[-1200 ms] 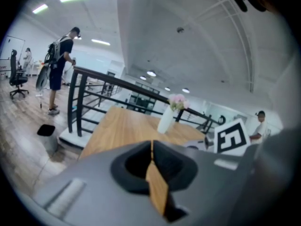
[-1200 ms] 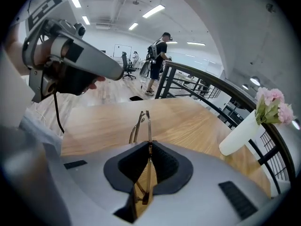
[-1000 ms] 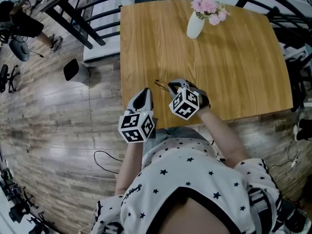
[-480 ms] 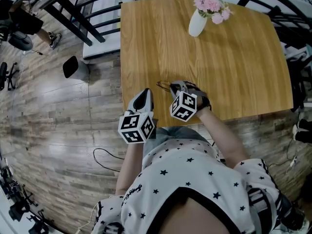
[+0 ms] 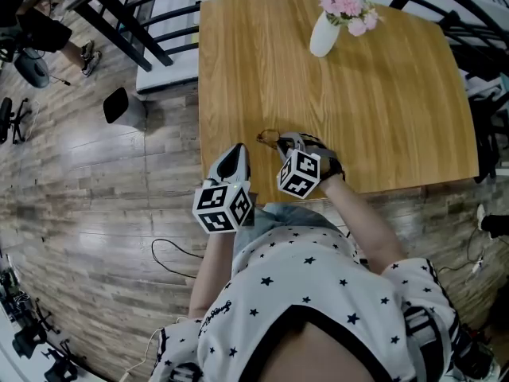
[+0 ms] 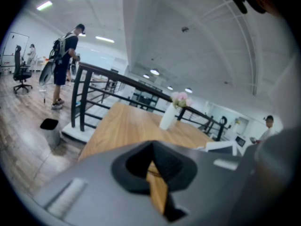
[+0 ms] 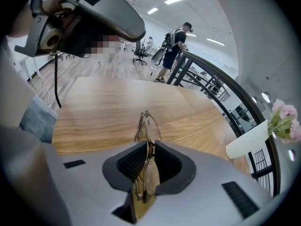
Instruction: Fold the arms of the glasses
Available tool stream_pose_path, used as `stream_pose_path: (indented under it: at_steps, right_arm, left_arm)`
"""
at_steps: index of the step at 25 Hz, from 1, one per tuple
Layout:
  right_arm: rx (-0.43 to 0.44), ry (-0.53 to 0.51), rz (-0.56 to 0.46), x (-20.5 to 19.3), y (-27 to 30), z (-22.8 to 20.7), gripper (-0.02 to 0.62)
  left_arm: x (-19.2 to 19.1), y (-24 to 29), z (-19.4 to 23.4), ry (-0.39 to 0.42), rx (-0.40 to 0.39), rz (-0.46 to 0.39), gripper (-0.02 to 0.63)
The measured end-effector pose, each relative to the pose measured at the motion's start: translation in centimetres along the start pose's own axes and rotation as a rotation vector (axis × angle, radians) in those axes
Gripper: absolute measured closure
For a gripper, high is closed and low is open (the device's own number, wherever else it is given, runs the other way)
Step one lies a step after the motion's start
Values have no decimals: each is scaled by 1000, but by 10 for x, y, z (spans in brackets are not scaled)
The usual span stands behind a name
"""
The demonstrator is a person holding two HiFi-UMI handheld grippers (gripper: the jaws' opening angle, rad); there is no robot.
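Note:
Thin brown-framed glasses (image 7: 146, 126) stand edge-on between the pads of my right gripper (image 7: 146, 157), which is shut on them at the frame. Their front sticks out past the jaws, just above the wooden table (image 7: 103, 107). In the head view the glasses (image 5: 266, 137) lie near the table's front left corner, at the tip of the right gripper (image 5: 284, 142). My left gripper (image 5: 235, 153) hovers over the table's front edge, left of the glasses and apart from them. Its jaws (image 6: 152, 149) are shut with nothing between them.
A white vase (image 5: 322, 38) with pink flowers stands at the far side of the table (image 5: 382, 94). A black railing (image 5: 151, 30) runs along the left, with a black bin (image 5: 119, 110) on the floor beside it. People stand far off by the railing.
The right gripper has sunk slightly toward the table and rolled a little, with the glasses still in its jaws. The left gripper has stayed where it was.

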State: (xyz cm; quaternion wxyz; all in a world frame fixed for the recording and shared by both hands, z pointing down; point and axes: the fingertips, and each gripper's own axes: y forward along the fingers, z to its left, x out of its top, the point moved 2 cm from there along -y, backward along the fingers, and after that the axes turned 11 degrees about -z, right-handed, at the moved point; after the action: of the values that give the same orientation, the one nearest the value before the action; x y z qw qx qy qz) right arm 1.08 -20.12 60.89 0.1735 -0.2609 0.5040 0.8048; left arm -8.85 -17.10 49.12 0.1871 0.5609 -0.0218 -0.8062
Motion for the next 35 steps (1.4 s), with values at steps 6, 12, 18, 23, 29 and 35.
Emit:
stream_pose_path:
  at_steps: [6,12,18,23,29,35]
  right_arm:
    - [4,8,11,-3,0,7,551]
    - [-22,32,7,-3,-2,4,551]
    - [-75,57,-54,12,-24,11,551]
    - [-107,155,-119,23,-56,25,551]
    - [-142,302,-222,40,-103,36,553]
    - [-202,382,-321,52,-147,43,566]
  left_arm:
    - [-4,-10,-3,3,4,1,600]
    - [-3,-21,-10,7,5,-12,600]
    - [2,-40,-16,17,1,-29,600]
    - [0,-58,-24,26,-4,-40,600]
    - [-5,-77,-35,27,-20,-42,600]
    - [-10,-95,-50,38,-37,-50,600]
